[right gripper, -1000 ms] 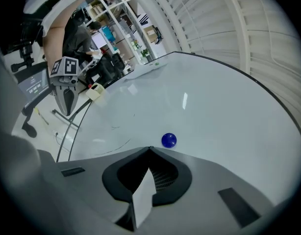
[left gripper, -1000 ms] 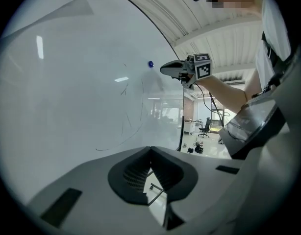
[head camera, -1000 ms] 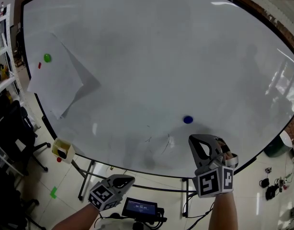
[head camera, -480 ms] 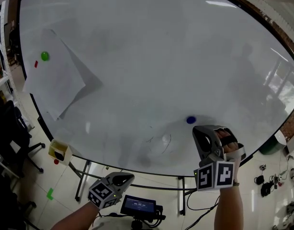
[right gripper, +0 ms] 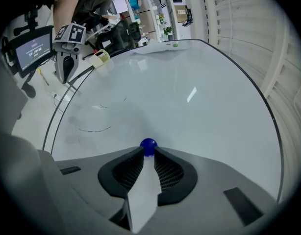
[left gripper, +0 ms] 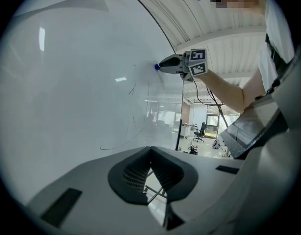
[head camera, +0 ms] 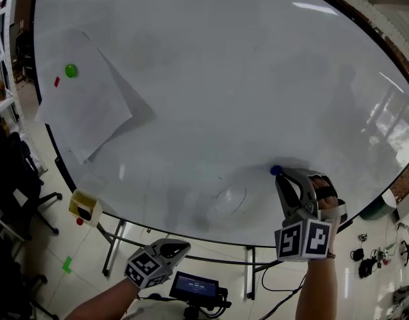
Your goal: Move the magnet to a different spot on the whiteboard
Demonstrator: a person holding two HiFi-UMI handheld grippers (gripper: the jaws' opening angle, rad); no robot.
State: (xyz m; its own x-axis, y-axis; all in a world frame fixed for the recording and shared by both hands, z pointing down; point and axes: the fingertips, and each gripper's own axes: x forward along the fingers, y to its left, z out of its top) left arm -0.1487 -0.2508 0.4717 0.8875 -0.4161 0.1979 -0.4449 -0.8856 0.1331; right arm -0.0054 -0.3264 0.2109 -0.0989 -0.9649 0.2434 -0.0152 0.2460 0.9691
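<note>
A small blue round magnet (head camera: 276,170) sticks to the large whiteboard (head camera: 224,79) near its lower right edge. My right gripper (head camera: 282,174) has its tips right at the magnet. In the right gripper view the magnet (right gripper: 148,146) sits just between the two fingertips of the gripper (right gripper: 148,152), whose jaws are opening with a clear gap behind it. My left gripper (head camera: 180,247) hangs low below the board's bottom edge, with its jaws closed together and nothing in them (left gripper: 150,150). The left gripper view also shows the magnet (left gripper: 156,67) at the right gripper's tip.
A white paper sheet (head camera: 84,105) hangs at the board's upper left, held by a green magnet (head camera: 71,71) and a small red one (head camera: 56,81). A pale yellow box (head camera: 84,207) sits at the board's lower left edge. Faint pen marks (head camera: 224,195) lie left of the magnet. A screen (head camera: 194,289) is below.
My right gripper has moved up to the blue magnet and its jaws have parted around it. The left gripper has stayed low below the board.
</note>
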